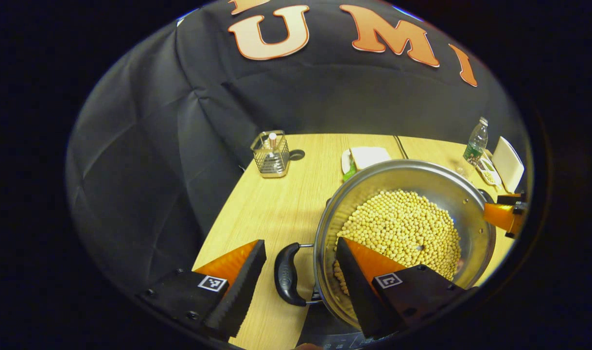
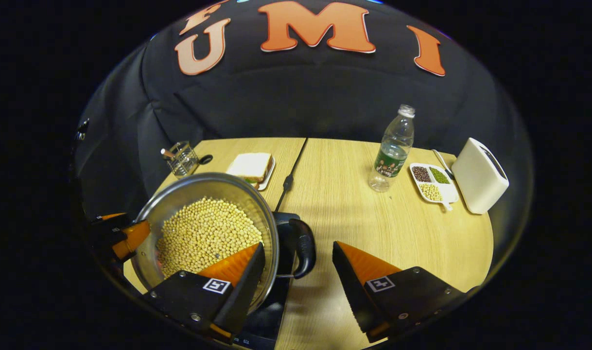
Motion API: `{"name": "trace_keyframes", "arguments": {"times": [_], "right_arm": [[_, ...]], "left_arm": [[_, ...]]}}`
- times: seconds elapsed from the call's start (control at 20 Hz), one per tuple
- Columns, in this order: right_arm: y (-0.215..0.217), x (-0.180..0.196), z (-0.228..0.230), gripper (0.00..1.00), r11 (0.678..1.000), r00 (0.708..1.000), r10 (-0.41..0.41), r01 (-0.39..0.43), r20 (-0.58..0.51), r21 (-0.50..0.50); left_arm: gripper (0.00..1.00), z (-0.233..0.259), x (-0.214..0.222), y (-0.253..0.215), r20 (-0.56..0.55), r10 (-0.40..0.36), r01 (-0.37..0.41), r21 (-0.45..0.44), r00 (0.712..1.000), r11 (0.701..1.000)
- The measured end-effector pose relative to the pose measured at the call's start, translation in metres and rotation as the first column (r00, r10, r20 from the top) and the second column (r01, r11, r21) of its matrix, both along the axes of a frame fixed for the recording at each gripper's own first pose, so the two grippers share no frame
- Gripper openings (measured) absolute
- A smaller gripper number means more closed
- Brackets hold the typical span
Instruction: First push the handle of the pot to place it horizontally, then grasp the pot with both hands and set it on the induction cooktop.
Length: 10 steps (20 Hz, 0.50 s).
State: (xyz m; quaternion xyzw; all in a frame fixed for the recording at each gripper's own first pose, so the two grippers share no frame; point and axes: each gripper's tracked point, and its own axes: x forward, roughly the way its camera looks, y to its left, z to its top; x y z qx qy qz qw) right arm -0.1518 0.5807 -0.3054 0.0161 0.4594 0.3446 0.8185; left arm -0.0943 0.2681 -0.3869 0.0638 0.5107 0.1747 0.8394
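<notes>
A steel pot point(image 1: 412, 170) point(image 2: 199, 187) full of soybeans point(image 1: 403, 223) point(image 2: 203, 233) sits over the black induction cooktop point(image 1: 318, 325) point(image 2: 275, 301). Whether it rests on the cooktop or hangs just above it I cannot tell. My left gripper point(image 1: 300, 244) is open, with one finger outside the pot's black left handle point(image 1: 286, 274) and the other over the beans inside the rim. My right gripper point(image 2: 298, 247) is open too and straddles the opposite black handle point(image 2: 303, 248), one finger inside the rim. Each view shows the other gripper point(image 1: 505, 214) point(image 2: 121, 238) at the pot's far side.
On the wooden table point(image 2: 354, 218) stand a plastic bottle point(image 2: 393, 150), a white toaster point(image 2: 478, 175), a divided tray of beans point(image 2: 432, 182), a sandwich on a plate point(image 2: 251, 166) and a wire holder point(image 1: 271, 155). A black cable point(image 2: 288, 180) runs back from the cooktop.
</notes>
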Motion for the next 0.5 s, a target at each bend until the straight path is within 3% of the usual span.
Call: {"name": "trace_keyframes", "arguments": {"times": [0.05,0.1,0.2,0.25,0.3,0.5], "right_arm": [[-0.01,0.008,0.009,0.86,1.0,1.0,-0.015,0.014,0.015,0.025],[-0.024,0.016,0.02,0.86,0.999,0.999,-0.026,0.025,0.034,0.042],[-0.058,0.036,0.038,0.87,0.996,0.995,-0.055,0.05,0.084,0.069],[-0.076,0.046,0.048,0.82,0.995,0.991,-0.068,0.059,0.111,0.08],[-0.093,0.056,0.06,0.86,0.994,0.987,-0.08,0.068,0.14,0.091],[-0.172,0.095,0.103,0.88,0.986,0.959,-0.137,0.107,0.247,0.131]], "left_arm": [[1.0,0.012,0.003,-0.001,0.021,-0.005,0.005,0.021,1.0,1.0],[0.95,0.024,0.008,-0.004,0.042,-0.011,0.009,0.038,0.999,0.999],[0.94,0.047,0.016,-0.013,0.094,-0.011,0.006,0.059,0.996,0.998],[0.94,0.059,0.02,-0.02,0.119,-0.007,0.0,0.058,0.993,0.998],[0.94,0.073,0.025,-0.028,0.143,-0.005,-0.004,0.058,0.99,0.998],[0.94,0.122,0.055,-0.067,0.255,-0.027,0.021,0.027,0.967,0.999]]}}
